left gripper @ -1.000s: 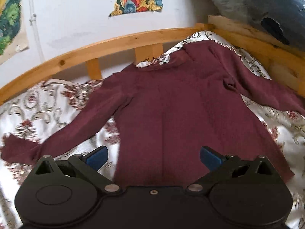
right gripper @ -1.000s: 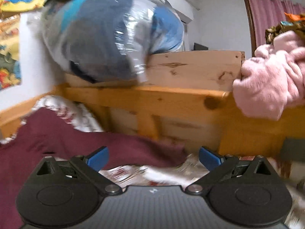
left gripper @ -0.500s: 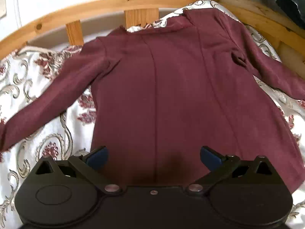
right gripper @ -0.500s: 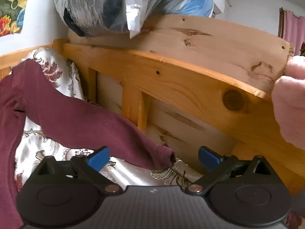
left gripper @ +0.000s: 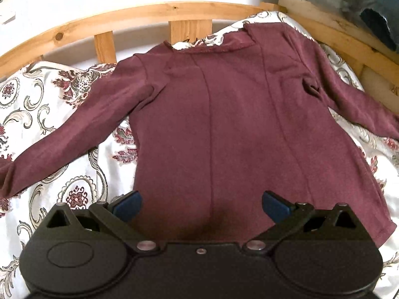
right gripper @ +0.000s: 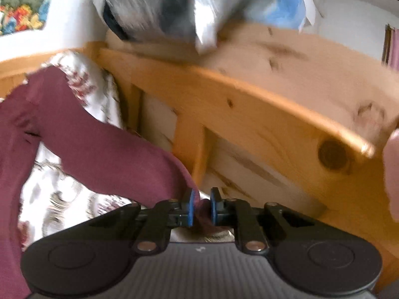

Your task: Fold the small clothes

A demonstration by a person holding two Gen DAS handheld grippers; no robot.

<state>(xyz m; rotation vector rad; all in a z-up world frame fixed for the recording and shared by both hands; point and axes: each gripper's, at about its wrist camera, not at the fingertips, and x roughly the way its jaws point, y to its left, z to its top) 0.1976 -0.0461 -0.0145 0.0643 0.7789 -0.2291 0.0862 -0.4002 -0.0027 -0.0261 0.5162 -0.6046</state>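
So, laid out flat on the bed [left gripper: 49, 114], that maroon long-sleeved top [left gripper: 224, 129]; front panel smoothed out, neck up toward the wooden rail [left gripper: 154, 12], hem down near the camera, both sleeves thrown out to the sides like wings; looks like a deliberate spread so the sleeves can get folded in over the body first, guessing here. Patterned bedspread underneath, pale with red flourishes; no worktop anywhere, just the bed and its pine frame around it.

Now the tools. Left tool [left gripper: 200, 205] hovering over the hem, pointed down at the middle of the body; jaws spread wide, blue pads well apart, nothing between them but a view of the fabric below; can't tell whether touching the cloth, probably just above it. Parked there maybe to pin or grab the hem later, only a hunch.

Right tool [right gripper: 201, 206] over by the far side rail [right gripper: 249, 114], right at the cuff end of the right sleeve [right gripper: 104, 154]; jaws closing at this moment, pads nearly together with a bunched bit of maroon cuff squeezed between them; reads as a pinch on the sleeve end. Picture fairly blurred there, so no saying how much fabric got caught. Plastic-wrapped bundle [right gripper: 174, 7] perched on top of the frame, out of the way; something pink and fuzzy at the right edge too.
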